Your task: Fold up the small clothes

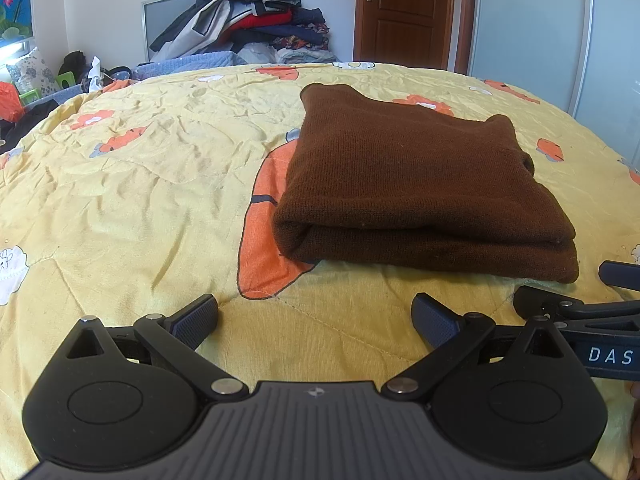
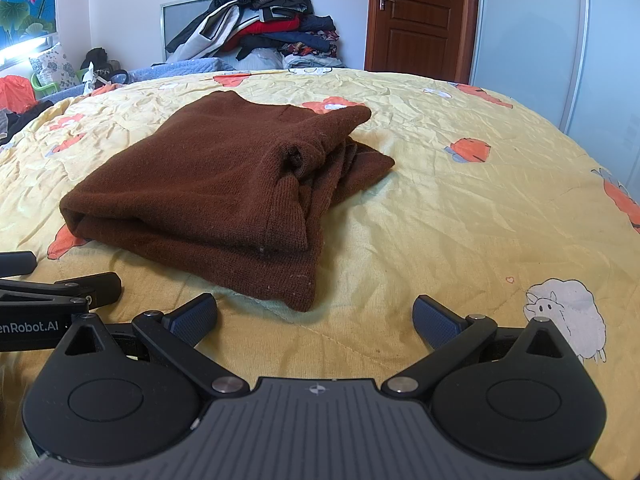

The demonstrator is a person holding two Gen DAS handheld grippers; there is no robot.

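Observation:
A brown knit sweater lies folded into a thick rectangle on the yellow bedspread. In the right wrist view the sweater shows its layered edges and a rolled cuff on its right side. My left gripper is open and empty, just in front of the sweater's near fold, not touching it. My right gripper is open and empty, just in front of the sweater's near right corner. Each gripper shows at the edge of the other's view: the right one and the left one.
The bedspread has orange flower and white sheep prints. A tall pile of clothes stands behind the bed against the wall. A brown door and a white wardrobe are at the back right. Clutter lies at the far left.

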